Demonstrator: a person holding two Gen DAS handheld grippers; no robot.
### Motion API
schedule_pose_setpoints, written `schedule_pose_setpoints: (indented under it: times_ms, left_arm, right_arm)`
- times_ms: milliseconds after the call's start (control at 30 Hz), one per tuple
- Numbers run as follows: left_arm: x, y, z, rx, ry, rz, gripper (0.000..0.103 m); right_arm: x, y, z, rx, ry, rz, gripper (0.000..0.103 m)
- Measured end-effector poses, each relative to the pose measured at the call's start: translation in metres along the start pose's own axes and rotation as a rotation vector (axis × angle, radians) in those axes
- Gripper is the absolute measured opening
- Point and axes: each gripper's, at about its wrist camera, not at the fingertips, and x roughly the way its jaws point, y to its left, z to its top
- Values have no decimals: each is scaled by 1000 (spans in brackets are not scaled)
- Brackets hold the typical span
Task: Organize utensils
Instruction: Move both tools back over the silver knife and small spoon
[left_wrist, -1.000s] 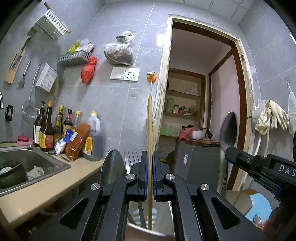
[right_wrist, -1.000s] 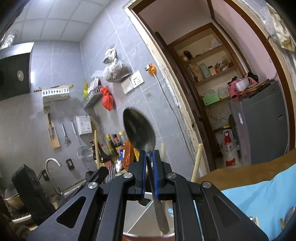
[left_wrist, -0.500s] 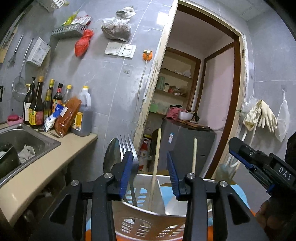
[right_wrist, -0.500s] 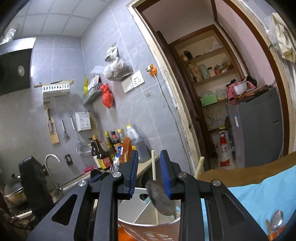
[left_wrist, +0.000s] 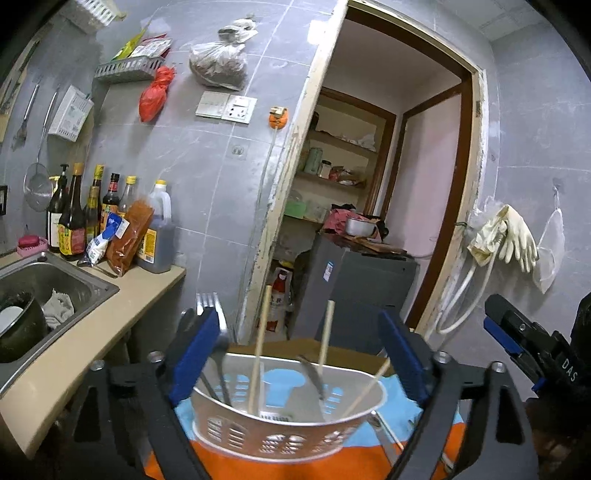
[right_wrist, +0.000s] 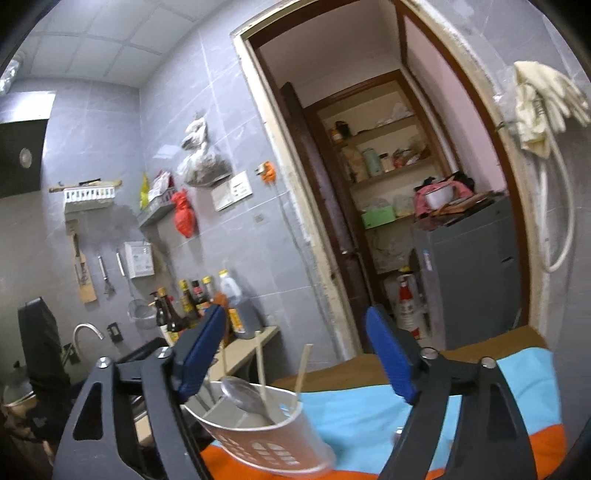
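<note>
While both tools spread their jaws, we have nothing between the pads of either one: the left tool (left_wrist: 295, 363) stands wide and opening above the white caddy (left_wrist: 288, 430), and the right tool (right_wrist: 295, 360) is opening too, with only air between its blue pads. Just beyond the left tool the caddy sits on a blue and orange cloth (left_wrist: 436, 435), holding three wooden chopsticks (left_wrist: 258, 354) that lean apart, a fork (left_wrist: 210, 306) at its left side and a dark metal utensil (left_wrist: 312, 373) lying slanted inside. From the right wrist view we see a spoon (right_wrist: 243, 397) resting bowl-up in the near compartment. Farther left runs the bench (left_wrist: 110, 314) with a sink and sauce bottles (left_wrist: 74, 218). We judge the step in hand to be the release of one utensil from each tool into the caddy. Next we would need to find loose utensils on the cloth; something small lies near the right tool's right finger, too blurred to name.
</note>
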Motion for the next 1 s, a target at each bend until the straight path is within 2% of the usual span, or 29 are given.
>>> schedule_pose_setpoints:
  times_ms: [100,133,167,667,867,1000]
  left_arm:
    - [-6,-20,0,29,-4,7,95]
    - [-8,-26,-1,38,-5,9,96]
    - [-9,-32,-1,46,-5,11,96]
    - [-12,-119,-40,112,11,53,98]
    - [7,-139,-70,143,81,69,98]
    - [25,-146,-93,169,160,89,98]
  right_arm:
    - [-17,-12,5,-1,3,-42,91]
    - [-24,-16,7,0,4,-57,100]
    - [-30,-21,8,1,1,-67,103]
    - [-94,-84,10,-92,38,-197,103]
    - [-100,-112,1,-96,77,-222,103]
    - [-98,-129,-10,-88,114,-232,103]
